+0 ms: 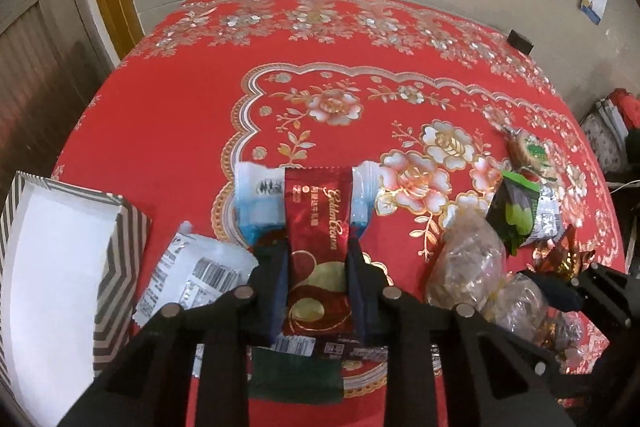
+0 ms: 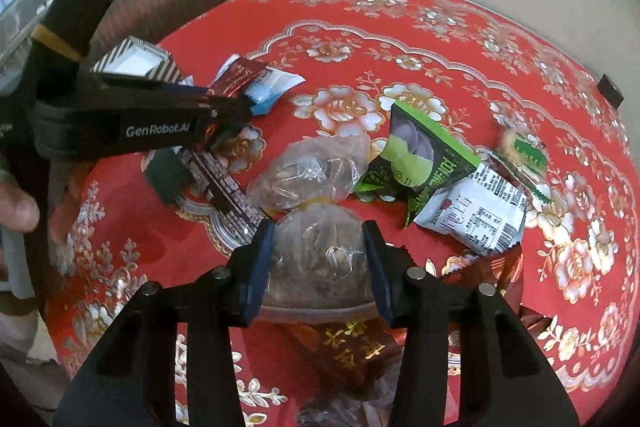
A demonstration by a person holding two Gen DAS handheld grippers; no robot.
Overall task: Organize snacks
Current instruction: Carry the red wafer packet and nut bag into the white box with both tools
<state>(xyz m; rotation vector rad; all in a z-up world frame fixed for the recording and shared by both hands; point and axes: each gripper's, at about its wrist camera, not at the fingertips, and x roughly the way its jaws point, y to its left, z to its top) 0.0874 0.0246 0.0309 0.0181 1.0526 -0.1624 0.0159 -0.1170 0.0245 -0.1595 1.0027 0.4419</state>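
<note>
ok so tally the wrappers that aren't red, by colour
clear bags: 2
white packet: 1
blue-and-white packet: 1
green packet: 1
green-label cookie: 1
dark bar: 1
total: 7; the gold foil pieces are too jumbled to count
</note>
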